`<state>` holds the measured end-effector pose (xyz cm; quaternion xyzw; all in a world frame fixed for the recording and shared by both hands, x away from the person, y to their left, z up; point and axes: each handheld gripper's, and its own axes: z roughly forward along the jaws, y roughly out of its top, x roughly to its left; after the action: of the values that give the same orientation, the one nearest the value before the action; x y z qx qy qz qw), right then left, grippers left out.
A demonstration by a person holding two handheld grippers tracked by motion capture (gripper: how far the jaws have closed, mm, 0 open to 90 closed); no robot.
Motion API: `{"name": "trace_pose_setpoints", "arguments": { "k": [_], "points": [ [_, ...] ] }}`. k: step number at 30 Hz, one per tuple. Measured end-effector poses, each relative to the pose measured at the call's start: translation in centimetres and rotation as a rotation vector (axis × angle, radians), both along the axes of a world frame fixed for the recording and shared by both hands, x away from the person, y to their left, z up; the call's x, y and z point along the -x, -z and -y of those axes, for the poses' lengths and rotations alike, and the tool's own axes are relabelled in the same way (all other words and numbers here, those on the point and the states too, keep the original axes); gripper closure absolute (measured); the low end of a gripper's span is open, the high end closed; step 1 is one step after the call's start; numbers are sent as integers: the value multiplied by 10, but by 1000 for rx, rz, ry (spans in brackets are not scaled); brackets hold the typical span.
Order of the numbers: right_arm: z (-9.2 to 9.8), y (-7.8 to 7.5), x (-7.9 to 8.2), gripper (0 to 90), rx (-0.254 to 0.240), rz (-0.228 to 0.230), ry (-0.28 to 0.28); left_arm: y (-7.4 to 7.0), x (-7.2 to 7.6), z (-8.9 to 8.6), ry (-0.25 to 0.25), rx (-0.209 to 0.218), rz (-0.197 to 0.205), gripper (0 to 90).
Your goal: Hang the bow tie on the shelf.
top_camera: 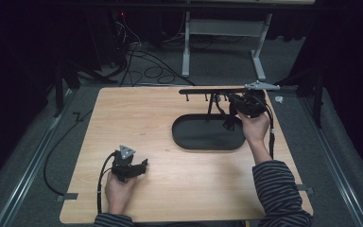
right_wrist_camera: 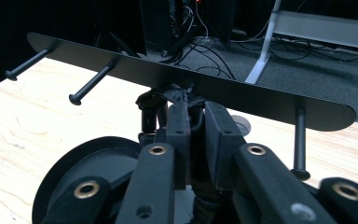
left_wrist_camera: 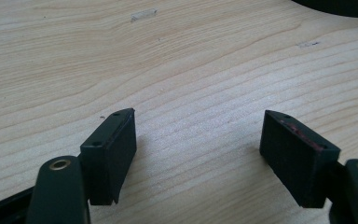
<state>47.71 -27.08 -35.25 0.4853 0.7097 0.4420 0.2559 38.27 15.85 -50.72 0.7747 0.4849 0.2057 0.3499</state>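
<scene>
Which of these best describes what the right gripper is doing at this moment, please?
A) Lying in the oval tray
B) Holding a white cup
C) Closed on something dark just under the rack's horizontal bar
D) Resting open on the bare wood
C: in the right gripper view the right gripper has its jaws pressed onto a dark item just below the horizontal bar of the rack, above the oval tray.

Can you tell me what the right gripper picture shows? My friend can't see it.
The right gripper has its two black jaws closed on a small dark thing hanging at a black rack with pegs, above a black oval tray on a wooden table.
</scene>
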Motion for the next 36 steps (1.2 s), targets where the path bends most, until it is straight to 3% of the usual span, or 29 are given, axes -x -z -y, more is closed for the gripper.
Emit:
{"name": "trace_pose_setpoints", "arguments": {
  "k": [8, 36],
  "points": [
    [7, 1, 2, 732, -13, -15, 8, 0, 0, 0, 0, 1, 0, 277],
    [31, -1, 33, 722, -36, 7, -12, 0, 0, 0, 1, -3, 0, 277]
  ]
}}
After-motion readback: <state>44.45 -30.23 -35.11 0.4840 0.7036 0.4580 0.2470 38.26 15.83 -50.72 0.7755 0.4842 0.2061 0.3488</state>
